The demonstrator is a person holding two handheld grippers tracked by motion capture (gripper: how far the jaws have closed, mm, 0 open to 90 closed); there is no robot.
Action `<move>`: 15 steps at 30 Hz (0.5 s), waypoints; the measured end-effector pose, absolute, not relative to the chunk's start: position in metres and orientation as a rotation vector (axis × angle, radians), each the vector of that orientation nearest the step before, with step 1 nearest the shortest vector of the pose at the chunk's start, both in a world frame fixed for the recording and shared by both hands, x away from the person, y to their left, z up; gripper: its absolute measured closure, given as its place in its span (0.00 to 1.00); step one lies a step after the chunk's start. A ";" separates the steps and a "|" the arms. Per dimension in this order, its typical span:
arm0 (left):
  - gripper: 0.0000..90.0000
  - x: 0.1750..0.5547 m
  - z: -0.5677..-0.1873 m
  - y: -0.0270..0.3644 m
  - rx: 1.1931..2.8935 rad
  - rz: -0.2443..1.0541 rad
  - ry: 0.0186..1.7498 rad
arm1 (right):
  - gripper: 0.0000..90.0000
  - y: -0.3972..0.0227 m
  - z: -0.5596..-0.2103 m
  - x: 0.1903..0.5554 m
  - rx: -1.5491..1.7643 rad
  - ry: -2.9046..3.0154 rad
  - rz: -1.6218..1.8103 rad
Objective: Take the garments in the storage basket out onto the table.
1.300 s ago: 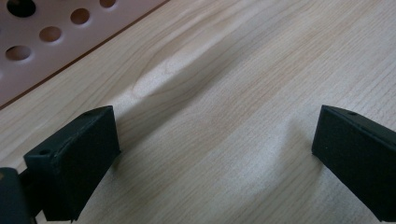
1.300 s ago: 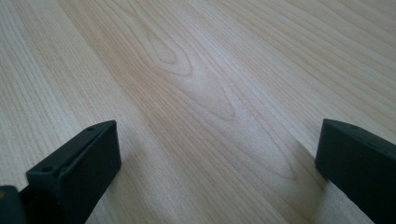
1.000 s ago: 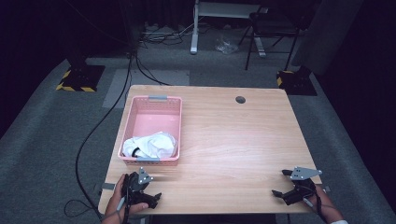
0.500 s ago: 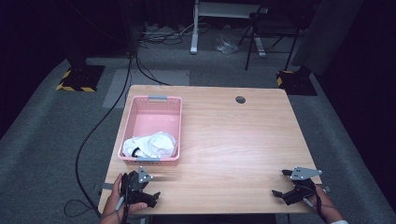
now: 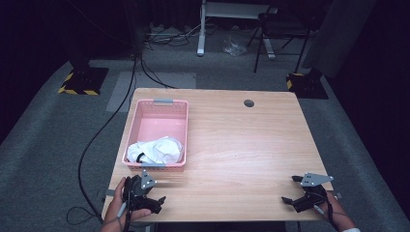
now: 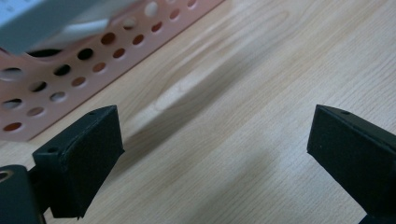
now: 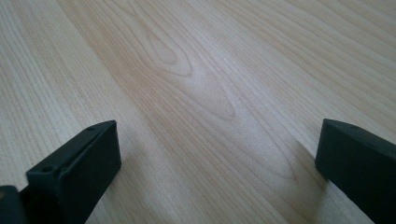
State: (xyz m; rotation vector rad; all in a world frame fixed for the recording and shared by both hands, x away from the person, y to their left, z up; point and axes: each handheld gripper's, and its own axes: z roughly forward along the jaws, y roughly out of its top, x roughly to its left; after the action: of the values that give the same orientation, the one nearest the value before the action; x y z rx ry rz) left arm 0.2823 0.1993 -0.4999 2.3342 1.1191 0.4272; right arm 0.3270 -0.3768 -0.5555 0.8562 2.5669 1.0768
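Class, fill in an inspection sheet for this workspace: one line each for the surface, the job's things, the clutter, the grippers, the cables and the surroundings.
Surface: wooden table, light grain, with a round hole near the far edge.
Job's things: pink perforated basket on the left half; white cloth bunched in its near end.
Clutter: nothing seen on the table.
Grippers: left gripper open at the near left corner, just short of the basket; right gripper open at the near right corner, jaws empty.
Cables: black cable across the floor to the left.
Surroundings: grey carpet, dark room, yellow-black striped bases, desk legs behind.
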 end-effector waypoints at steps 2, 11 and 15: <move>0.03 0.282 -0.498 0.199 2.334 0.443 1.127 | 0.00 -0.377 -0.555 0.327 0.858 2.567 1.076; 0.03 0.283 -0.487 0.199 2.320 0.486 1.115 | 0.00 -0.377 -0.555 0.327 0.858 2.567 1.076; 0.03 0.284 -0.484 0.199 2.316 0.485 1.103 | 0.00 -0.377 -0.555 0.327 0.859 2.566 1.076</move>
State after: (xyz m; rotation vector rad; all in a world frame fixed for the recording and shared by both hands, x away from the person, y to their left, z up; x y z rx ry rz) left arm 0.2840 0.1993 -0.4844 2.3165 1.1026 0.4849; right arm 0.3268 -0.3769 -0.5555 0.8587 2.5659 1.0764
